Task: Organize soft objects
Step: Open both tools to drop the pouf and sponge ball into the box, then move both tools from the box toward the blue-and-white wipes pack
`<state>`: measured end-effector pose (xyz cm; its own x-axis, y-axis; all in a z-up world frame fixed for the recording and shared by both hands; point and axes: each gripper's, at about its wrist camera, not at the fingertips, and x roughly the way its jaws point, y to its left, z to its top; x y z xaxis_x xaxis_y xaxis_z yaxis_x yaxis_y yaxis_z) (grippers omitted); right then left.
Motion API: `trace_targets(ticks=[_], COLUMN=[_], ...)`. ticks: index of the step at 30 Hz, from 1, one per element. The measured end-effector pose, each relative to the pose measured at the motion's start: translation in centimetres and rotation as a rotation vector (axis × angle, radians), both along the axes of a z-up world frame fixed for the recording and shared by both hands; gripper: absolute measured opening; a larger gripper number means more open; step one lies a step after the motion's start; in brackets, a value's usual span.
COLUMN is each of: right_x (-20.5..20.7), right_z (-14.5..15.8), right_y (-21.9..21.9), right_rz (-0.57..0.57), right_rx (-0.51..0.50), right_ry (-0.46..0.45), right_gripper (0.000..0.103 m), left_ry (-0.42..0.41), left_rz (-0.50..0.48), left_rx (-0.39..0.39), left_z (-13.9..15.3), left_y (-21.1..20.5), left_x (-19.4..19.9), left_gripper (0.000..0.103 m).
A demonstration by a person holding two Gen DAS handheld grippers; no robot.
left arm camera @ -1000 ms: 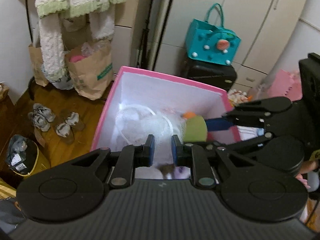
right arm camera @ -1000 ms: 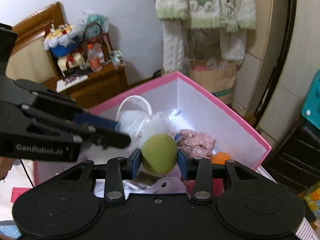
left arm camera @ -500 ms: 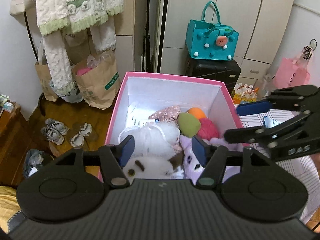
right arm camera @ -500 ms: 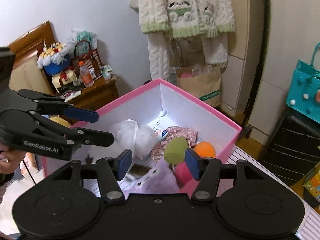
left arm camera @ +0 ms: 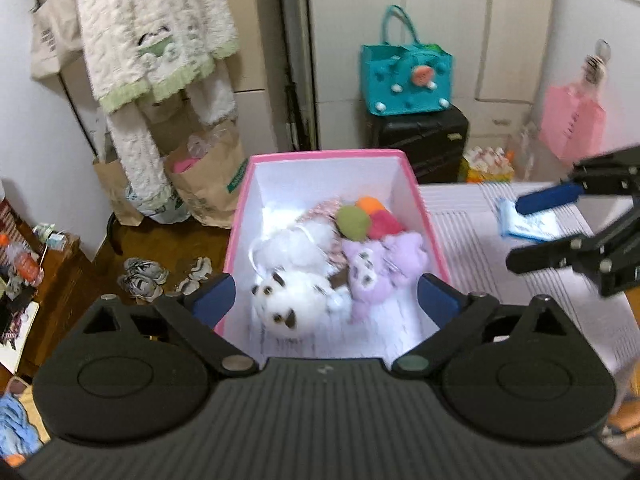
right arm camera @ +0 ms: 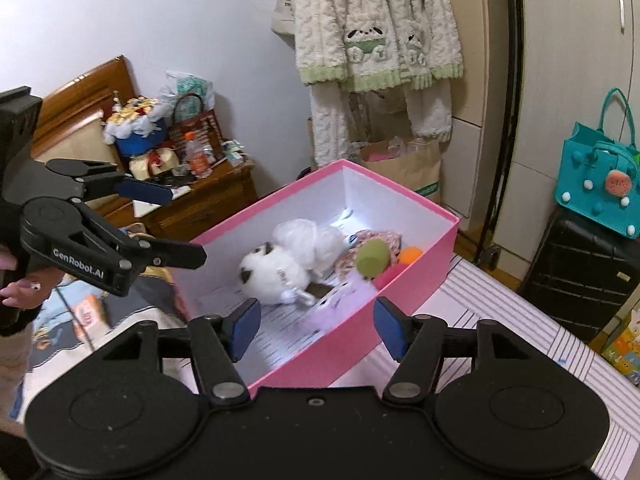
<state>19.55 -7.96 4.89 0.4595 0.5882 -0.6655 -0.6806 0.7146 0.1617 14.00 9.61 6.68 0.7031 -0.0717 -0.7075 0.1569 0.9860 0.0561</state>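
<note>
A pink box with white inside stands on the striped surface. In it lie a white plush, a purple plush, a green ball, an orange ball, a pink ball and a patterned cloth. My left gripper is open and empty above the box's near end. My right gripper is open and empty, back from the box.
A striped mat lies under the box, with a small blue card on it. A black suitcase carries a teal bag. Paper bags, shoes and a wooden nightstand stand around.
The right gripper let go of the green ball into the box and drew back. Both grippers opened wide and pulled up and away from the box.
</note>
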Motion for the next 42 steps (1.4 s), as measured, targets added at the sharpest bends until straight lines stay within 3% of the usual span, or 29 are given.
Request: trace_targets(ticks=[9, 15, 22, 30, 38, 42], right_x=[-5.6, -8.4, -10.4, -10.5, -7.7, -5.9], right_z=[1.9, 1.7, -0.3, -2.9, -6.5, -8.8], right_y=[-3.6, -6.5, -9.9, -14.0, -18.3, -19.8], right_rz=[0.027, 0.018, -0.121, -0.179, -0.244, -0.343], right_rx=[0.026, 0.025, -0.057, -0.039, 0.020, -0.031], right_ry=[-0.039, -0.067, -0.159, -0.196, -0.250, -0.308], right_gripper=[0.072, 0.077, 0.077, 0.078, 0.078, 0.078], left_ry=[-0.017, -0.009, -0.021, 0.010, -0.065, -0.104], left_rz=[-0.135, -0.230, -0.352, -0.419, -0.413, -0.391], left_rx=[0.039, 0.030, -0.003, -0.028, -0.053, -0.126], left_z=[2.1, 2.0, 1.6, -0.8, -4.6, -6.2], left_y=[-4.0, -7.7, -11.9, -16.6, -21.6, -22.6], left_x=[-4.7, -5.6, -5.7, -3.6, -0.9, 1.5], left_gripper=[0.099, 0.099, 0.099, 0.098, 0.099, 0.099])
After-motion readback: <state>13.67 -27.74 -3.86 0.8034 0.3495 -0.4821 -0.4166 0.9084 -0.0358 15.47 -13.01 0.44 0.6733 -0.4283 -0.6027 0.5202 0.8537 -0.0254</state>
